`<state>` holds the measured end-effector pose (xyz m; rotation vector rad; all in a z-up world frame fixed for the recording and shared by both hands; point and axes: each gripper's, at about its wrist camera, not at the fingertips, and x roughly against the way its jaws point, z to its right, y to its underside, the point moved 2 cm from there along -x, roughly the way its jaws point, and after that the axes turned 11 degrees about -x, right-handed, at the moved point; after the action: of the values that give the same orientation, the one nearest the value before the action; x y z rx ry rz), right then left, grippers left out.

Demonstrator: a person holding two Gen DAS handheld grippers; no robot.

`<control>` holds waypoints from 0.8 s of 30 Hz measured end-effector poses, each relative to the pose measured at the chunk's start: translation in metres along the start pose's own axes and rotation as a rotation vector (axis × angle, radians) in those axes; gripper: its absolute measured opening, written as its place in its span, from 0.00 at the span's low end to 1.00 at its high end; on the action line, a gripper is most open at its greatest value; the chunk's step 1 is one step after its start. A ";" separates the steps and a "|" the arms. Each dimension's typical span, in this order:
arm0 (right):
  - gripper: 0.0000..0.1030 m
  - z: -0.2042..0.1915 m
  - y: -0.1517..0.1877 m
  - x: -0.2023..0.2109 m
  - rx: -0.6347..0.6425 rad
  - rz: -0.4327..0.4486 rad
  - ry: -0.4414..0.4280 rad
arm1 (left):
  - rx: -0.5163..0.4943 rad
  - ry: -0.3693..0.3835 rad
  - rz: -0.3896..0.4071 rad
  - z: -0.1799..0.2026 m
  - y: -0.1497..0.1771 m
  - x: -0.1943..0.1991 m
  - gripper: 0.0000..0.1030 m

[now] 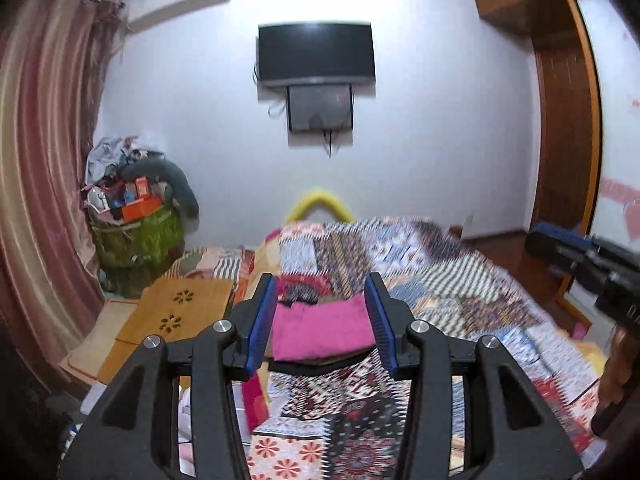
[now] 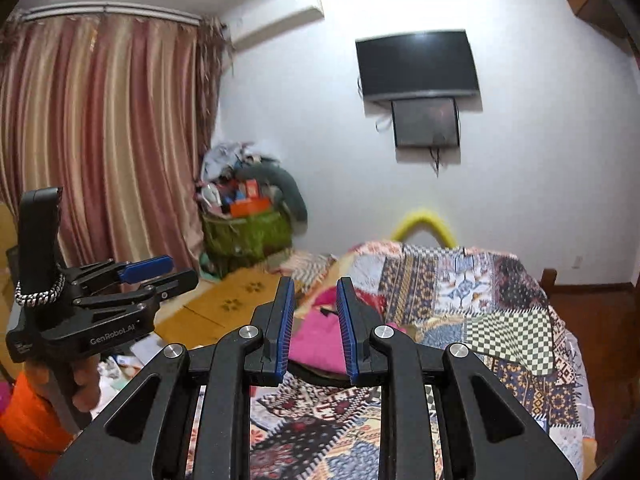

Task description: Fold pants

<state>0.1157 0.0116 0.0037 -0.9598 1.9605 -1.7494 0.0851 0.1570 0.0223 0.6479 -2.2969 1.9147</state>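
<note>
Folded pink pants lie on top of a small stack of dark folded clothes on the patchwork bedspread; they also show in the right wrist view. My left gripper is open and empty, held above and in front of the stack. My right gripper is open with a narrower gap, empty, also raised short of the pants. The right gripper also shows at the right edge of the left wrist view. The left gripper shows at the left of the right wrist view.
A wooden lap table stands left of the bed. A heaped green basket sits by the curtain. A TV hangs on the far wall. A wooden wardrobe is at the right.
</note>
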 end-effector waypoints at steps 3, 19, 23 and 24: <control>0.23 -0.010 0.004 0.023 0.026 0.054 0.011 | 0.028 -0.010 0.048 0.005 -0.002 0.028 0.53; 1.00 -0.019 0.005 0.068 0.018 0.182 0.062 | 0.016 -0.115 0.195 0.016 0.002 0.103 1.00; 1.00 -0.023 0.013 0.074 0.020 0.187 0.076 | 0.027 -0.098 0.189 0.014 0.004 0.105 1.00; 1.00 -0.023 0.014 0.074 0.018 0.185 0.075 | 0.033 -0.094 0.187 0.014 0.005 0.106 1.00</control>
<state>0.0439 -0.0215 0.0080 -0.6915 2.0060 -1.7177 -0.0097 0.1163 0.0491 0.5551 -2.4686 2.0468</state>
